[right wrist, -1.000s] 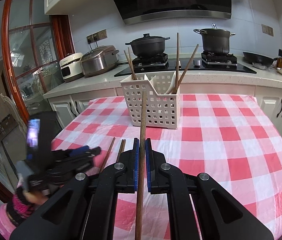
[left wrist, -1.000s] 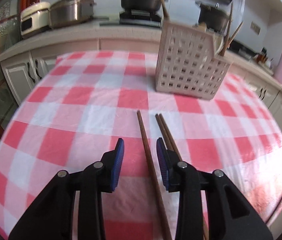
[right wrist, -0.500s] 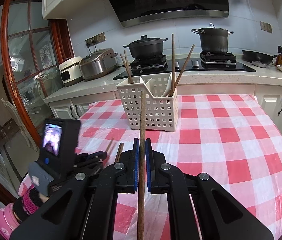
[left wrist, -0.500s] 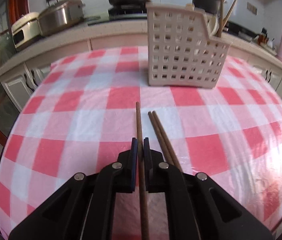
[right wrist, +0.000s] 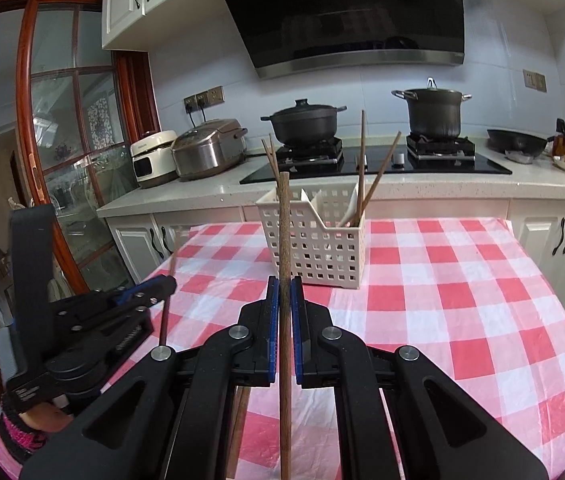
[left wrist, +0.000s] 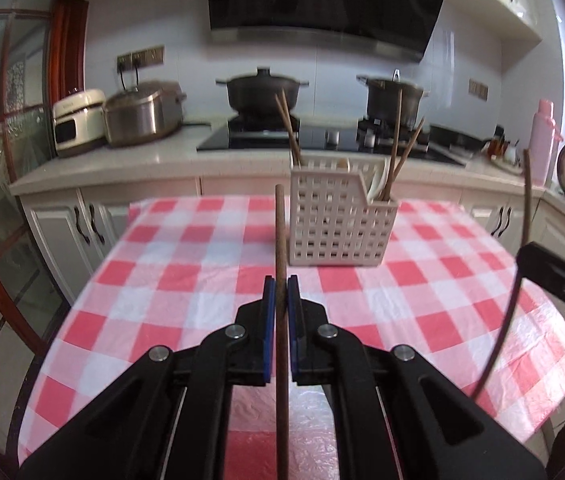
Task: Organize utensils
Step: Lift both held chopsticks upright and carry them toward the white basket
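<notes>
My left gripper [left wrist: 281, 285] is shut on a brown chopstick [left wrist: 279, 232], held in the air above the checked tablecloth [left wrist: 186, 280] with its tip pointing up and away. Just as shut, my right gripper [right wrist: 284, 285] grips a second chopstick [right wrist: 283, 224]. Ahead of both stands the white lattice utensil basket [left wrist: 338, 228], with several chopsticks [left wrist: 396, 136] upright in its compartments. From the right wrist view, the left gripper [right wrist: 164, 286] shows at the left with its chopstick [right wrist: 165, 316]. Another chopstick [right wrist: 238, 420] lies on the cloth beneath my right gripper.
Behind the table runs a counter with two rice cookers [left wrist: 138, 116], a stove carrying two dark pots [right wrist: 304, 122], and a pink bottle [left wrist: 542, 140]. White cabinets [right wrist: 558, 236] flank the table. A wood-framed glass door [right wrist: 62, 152] stands at the left.
The left gripper closed on a chopstick lying on the cloth and lifted it clear of the table, leaving a pair behind. The right gripper rose slightly, still holding its chopstick.
</notes>
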Action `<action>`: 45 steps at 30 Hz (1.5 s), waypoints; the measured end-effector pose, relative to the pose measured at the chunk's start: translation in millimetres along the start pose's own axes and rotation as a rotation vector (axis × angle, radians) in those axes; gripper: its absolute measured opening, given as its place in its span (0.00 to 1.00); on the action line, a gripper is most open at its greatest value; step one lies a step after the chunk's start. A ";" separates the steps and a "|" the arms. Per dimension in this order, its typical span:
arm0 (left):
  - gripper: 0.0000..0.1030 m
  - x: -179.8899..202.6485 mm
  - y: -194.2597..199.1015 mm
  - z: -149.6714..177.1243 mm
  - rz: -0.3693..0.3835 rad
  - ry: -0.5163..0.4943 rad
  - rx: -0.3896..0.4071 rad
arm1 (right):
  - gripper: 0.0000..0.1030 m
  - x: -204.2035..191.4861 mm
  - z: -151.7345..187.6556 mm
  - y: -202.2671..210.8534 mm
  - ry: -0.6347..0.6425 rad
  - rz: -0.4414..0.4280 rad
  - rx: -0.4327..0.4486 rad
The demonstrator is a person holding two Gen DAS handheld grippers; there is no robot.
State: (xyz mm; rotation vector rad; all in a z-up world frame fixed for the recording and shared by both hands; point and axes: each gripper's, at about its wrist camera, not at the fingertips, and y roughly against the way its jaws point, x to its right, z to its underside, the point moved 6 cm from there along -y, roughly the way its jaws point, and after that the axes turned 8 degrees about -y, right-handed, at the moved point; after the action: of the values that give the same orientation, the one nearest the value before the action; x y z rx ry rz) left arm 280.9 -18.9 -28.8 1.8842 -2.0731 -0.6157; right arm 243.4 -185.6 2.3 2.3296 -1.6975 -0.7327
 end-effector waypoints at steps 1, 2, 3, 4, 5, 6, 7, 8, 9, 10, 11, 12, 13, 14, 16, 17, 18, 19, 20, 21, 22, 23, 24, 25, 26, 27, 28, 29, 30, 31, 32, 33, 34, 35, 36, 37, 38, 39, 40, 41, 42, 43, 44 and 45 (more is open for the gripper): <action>0.06 -1.4 5.3 -1.0 0.004 0.006 0.017 | 0.06 -0.4 -1.0 0.9 0.002 0.000 0.003; 0.06 -3.0 11.4 -2.5 0.006 0.012 0.037 | 0.06 -1.4 -1.9 2.2 0.005 0.000 0.006; 0.06 -5.0 17.3 -3.8 0.009 0.018 0.059 | 0.06 -2.6 -2.5 3.9 0.009 0.000 0.011; 0.06 -7.0 20.9 -4.4 0.011 0.021 0.074 | 0.06 -3.9 -3.0 5.2 0.012 0.000 0.014; 0.06 -8.2 25.4 -5.2 0.015 0.025 0.088 | 0.06 -5.3 -3.1 6.0 0.014 0.000 0.015; 0.06 -9.9 28.9 -5.6 0.017 0.029 0.099 | 0.06 -6.5 -3.3 6.5 0.017 0.001 0.017; 0.06 -11.7 33.5 -5.5 0.021 0.035 0.112 | 0.06 -7.6 -3.1 6.4 0.019 0.001 0.017; 0.06 -12.9 36.2 -5.9 0.025 0.037 0.120 | 0.06 -8.3 -2.9 6.6 0.022 0.001 0.018; 0.06 -13.4 39.7 -6.0 0.026 0.037 0.128 | 0.06 -9.5 -2.6 6.5 0.025 0.001 0.018; 0.06 -14.4 42.7 -5.5 0.025 0.036 0.132 | 0.06 -10.4 -2.6 6.1 0.028 0.001 0.020; 0.06 -14.3 45.3 -5.2 0.026 0.034 0.134 | 0.06 -11.5 -2.4 5.6 0.030 0.000 0.020; 0.06 -13.6 47.7 -4.9 0.026 0.032 0.138 | 0.06 -11.9 -2.1 5.6 0.032 0.000 0.021; 0.06 -13.5 49.6 -4.3 0.024 0.030 0.142 | 0.06 -12.5 -2.0 5.4 0.034 0.000 0.021; 0.06 -13.0 51.4 -3.6 0.021 0.026 0.146 | 0.06 -12.1 -2.0 5.0 0.037 0.000 0.022; 0.06 -11.4 54.1 -3.0 0.015 0.019 0.155 | 0.06 -12.8 -2.0 5.3 0.039 -0.001 0.022; 0.06 -10.6 55.3 -2.7 0.015 0.018 0.158 | 0.06 -12.8 -2.2 5.6 0.039 -0.001 0.023; 0.06 -9.2 58.0 -2.7 0.016 0.018 0.166 | 0.06 -13.2 -2.5 5.8 0.040 -0.001 0.026; 0.06 -8.6 59.4 -2.5 0.014 0.015 0.172 | 0.06 -13.2 -3.0 6.6 0.041 0.000 0.028; 0.06 -7.5 61.6 -2.3 0.011 0.011 0.179 | 0.06 -13.2 -3.4 7.6 0.041 -0.001 0.030; 0.06 -6.1 64.0 -2.2 0.008 0.006 0.186 | 0.06 -13.0 -4.1 8.3 0.041 -0.001 0.033; 0.06 -4.6 66.2 -2.2 0.006 0.001 0.193 | 0.06 -13.0 -4.4 9.1 0.042 -0.001 0.035; 0.06 -4.5 66.9 -2.4 0.004 -0.001 0.197 | 0.06 -13.0 -4.4 9.0 0.042 -0.002 0.036; 0.06 -3.9 68.2 -2.3 0.002 -0.003 0.202 | 0.06 -13.4 -4.1 9.8 0.043 -0.002 0.036; 0.06 -3.4 69.2 -2.5 -0.001 -0.006 0.206 | 0.06 -13.3 -4.1 10.0 0.043 -0.001 0.036; 0.06 -3.3 70.0 -2.7 -0.004 -0.005 0.211 | 0.06 -13.2 -3.8 9.7 0.043 -0.002 0.034; 0.06 -3.5 70.8 -3.1 -0.005 -0.004 0.215 | 0.06 -13.5 -3.9 10.0 0.043 -0.002 0.033; 0.06 -5.0 68.8 -5.1 -0.006 -0.004 0.218 | 0.06 -13.7 -4.0 10.4 0.044 -0.003 0.034; 0.06 -4.8 68.9 -5.8 -0.008 -0.007 0.219 | 0.06 -13.9 -4.4 10.9 0.045 -0.003 0.035; 0.06 -4.4 68.8 -6.3 -0.010 -0.012 0.219 | 0.06 -14.3 -4.8 11.4 0.046 -0.003 0.036; 0.06 -4.1 68.7 -6.1 -0.010 -0.013 0.221 | 0.06 -14.6 -5.0 11.5 0.048 -0.003 0.036; 0.06 -4.1 68.7 -6.3 -0.009 -0.012 0.221 | 0.06 -14.5 -5.4 11.2 0.049 -0.003 0.035; 0.06 -3.7 68.7 -6.5 -0.006 -0.012 0.221 | 0.06 -14.8 -5.1 11.2 0.050 -0.002 0.034; 0.06 -3.4 68.1 -7.0 -0.005 -0.012 0.220 | 0.06 -14.7 -5.3 10.7 0.052 0.000 0.033; 0.06 -2.9 68.4 -7.2 -0.005 -0.013 0.222 | 0.06 -14.5 -5.3 10.3 0.052 0.001 0.032; 0.06 -2.4 68.6 -7.7 -0.005 -0.015 0.224 | 0.06 -14.6 -5.3 9.8 0.052 0.001 0.031; 0.06 -2.6 68.9 -8.2 -0.004 -0.016 0.225 | 0.06 -14.8 -5.6 9.8 0.054 0.001 0.032; 0.06 -2.2 69.3 -8.9 -0.004 -0.018 0.226 | 0.06 -15.1 -5.8 9.6 0.056 0.001 0.033; 0.06 -1.8 69.7 -9.8 -0.005 -0.020 0.229 | 0.06 -15.6 -6.1 9.2 0.057 0.002 0.034; 0.06 -2.5 69.6 -10.5 -0.004 -0.020 0.231 | 0.06 -15.8 -6.9 9.2 0.059 0.001 0.035; 0.06 -2.2 69.7 -11.3 -0.002 -0.020 0.232 | 0.06 -16.1 -7.6 9.2 0.062 0.001 0.038; 0.06 -1.8 69.7 -12.3 0.001 -0.022 0.233 | 0.06 -17.2 -7.9 9.4 0.065 0.001 0.039; 0.06 -2.1 69.0 -13.9 0.002 -0.025 0.233 | 0.06 -18.0 -9.1 9.2 0.071 0.002 0.041; 0.06 -1.3 68.8 -15.0 0.003 -0.028 0.233 | 0.06 -18.5 -10.7 8.4 0.075 0.003 0.043; 0.06 -0.5 69.2 -16.4 0.005 -0.030 0.235 | 0.06 -19.3 -12.7 8.4 0.078 0.003 0.047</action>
State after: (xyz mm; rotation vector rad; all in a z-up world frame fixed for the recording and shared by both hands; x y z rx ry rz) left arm 228.2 -16.2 18.9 2.0028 -2.2536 -0.4166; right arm 238.0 -172.4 22.3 2.3530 -1.7021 -0.5991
